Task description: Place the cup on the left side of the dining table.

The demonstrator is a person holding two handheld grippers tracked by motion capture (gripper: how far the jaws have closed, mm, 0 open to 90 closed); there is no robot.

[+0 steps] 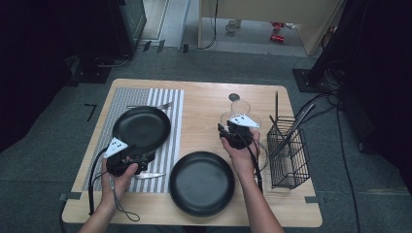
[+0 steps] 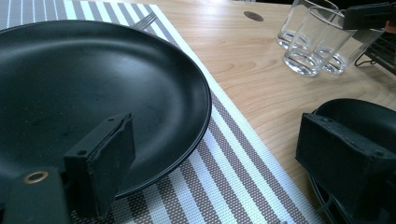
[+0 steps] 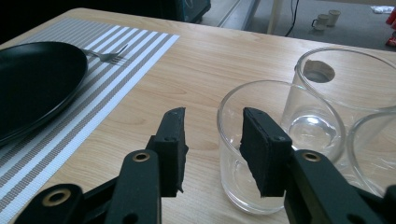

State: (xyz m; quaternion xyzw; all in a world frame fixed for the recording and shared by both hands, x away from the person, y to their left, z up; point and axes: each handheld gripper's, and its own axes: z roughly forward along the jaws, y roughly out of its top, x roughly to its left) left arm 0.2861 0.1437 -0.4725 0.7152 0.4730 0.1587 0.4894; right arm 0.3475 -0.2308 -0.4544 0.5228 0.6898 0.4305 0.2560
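Three clear glasses (image 1: 240, 112) stand close together right of the table's middle. My right gripper (image 1: 232, 127) is at the nearest glass (image 3: 233, 186). In the right gripper view its jaws (image 3: 213, 116) straddle that glass's near wall, one outside and one inside, with a gap on each side, so it is open. A black plate (image 1: 141, 128) lies on a striped placemat (image 1: 170, 145) at the left. My left gripper (image 1: 141, 156) rests at that plate's near edge. Its jaws (image 2: 217, 128) stand wide open with nothing between them.
A second black plate (image 1: 201, 182) lies at the front middle. A fork (image 1: 155, 105) lies beyond the plate on the placemat and a knife (image 1: 150, 175) in front of it. A wire basket (image 1: 289, 155) holding long utensils stands at the right edge.
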